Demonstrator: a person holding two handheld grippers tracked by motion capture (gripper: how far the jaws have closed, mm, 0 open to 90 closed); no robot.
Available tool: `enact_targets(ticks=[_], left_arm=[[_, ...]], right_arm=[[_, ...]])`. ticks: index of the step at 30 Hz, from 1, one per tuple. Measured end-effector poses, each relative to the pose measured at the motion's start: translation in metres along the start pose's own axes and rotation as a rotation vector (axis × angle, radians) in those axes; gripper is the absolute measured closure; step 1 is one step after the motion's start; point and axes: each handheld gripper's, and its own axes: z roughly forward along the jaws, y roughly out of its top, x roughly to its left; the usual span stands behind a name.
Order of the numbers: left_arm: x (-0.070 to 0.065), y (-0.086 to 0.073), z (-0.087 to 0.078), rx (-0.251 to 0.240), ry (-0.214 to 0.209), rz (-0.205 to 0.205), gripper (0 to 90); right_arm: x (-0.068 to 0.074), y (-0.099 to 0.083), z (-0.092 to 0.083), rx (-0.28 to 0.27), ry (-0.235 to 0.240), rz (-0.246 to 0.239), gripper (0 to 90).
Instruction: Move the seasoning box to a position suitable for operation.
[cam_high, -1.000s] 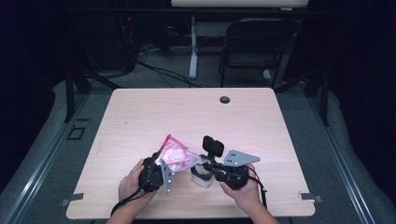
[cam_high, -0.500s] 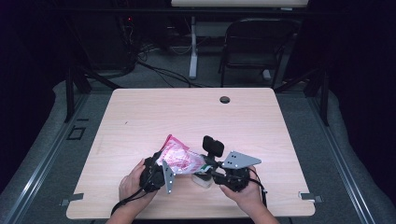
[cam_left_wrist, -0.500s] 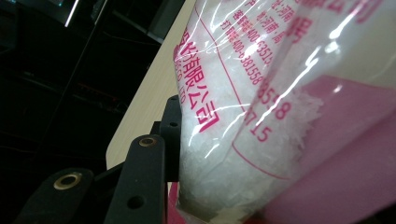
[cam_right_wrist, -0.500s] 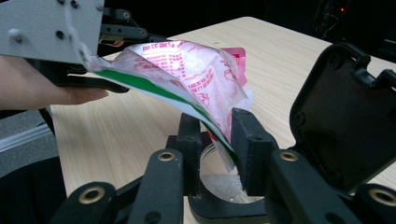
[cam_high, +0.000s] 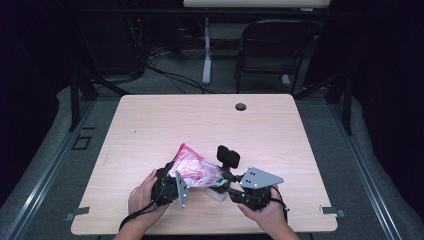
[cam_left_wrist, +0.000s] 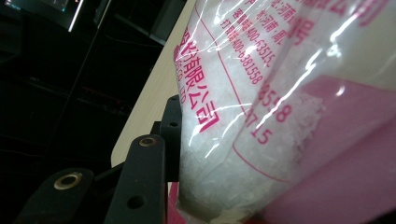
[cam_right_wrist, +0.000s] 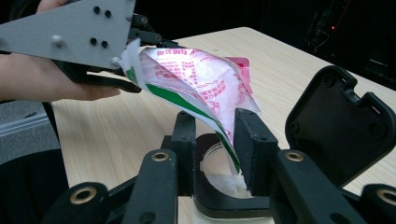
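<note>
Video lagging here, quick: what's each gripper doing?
Left gripper: shut on the bag.
Right gripper: jaws just opened, astride the container.

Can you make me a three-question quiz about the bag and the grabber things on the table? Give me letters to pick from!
1. Where does the bag sit?
A. near the person's edge of the table
B. by the far edge
C. on the floor

2. What colour is the writing on the bag?
A. blue
B. pink
C. black

3. What is the left gripper doing?
A. lying flat on the table, away from the hand
B. holding the bag
C. pushing the chair

Answers:
1 A, the bag is close to both hands in the high view.
2 B, pink letters show in the left gripper view.
3 B, its jaws press on the bag, tilted over a small cup between the right gripper jaws.
</note>
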Motion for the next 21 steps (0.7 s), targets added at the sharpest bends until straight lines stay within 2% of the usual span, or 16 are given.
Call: enact_targets(ticks=[3,5,13,16,21], left_arm=[[-0.0002,0.0008,0.0019,-0.007,0.004,-0.008,66.8],[0.0004,0.0018,0.0017,0.005,0.006,0.013,66.8],[-0.0005,0.0038,0.0009,-0.003,0.034,0.047,66.9],[-0.0005,0.0043,0.0009,0.002,0.045,0.069,66.9],[0.0007,0.0054,0.0011,0.000,0.051,0.070,66.9]], right_arm=[[0.0015,0.0002,0.0008,0.001,0.003,-0.007,68.8],[0.0019,0.0001,0.0010,0.007,0.001,-0.012,68.7],[0.0027,0.0020,-0.0022,0.000,0.004,-0.027,68.6],[0.0037,0.0002,-0.0019,0.012,0.002,-0.037,73.3],[0.0036,-0.0030,-0.0004,0.028,0.005,-0.037,80.7]])
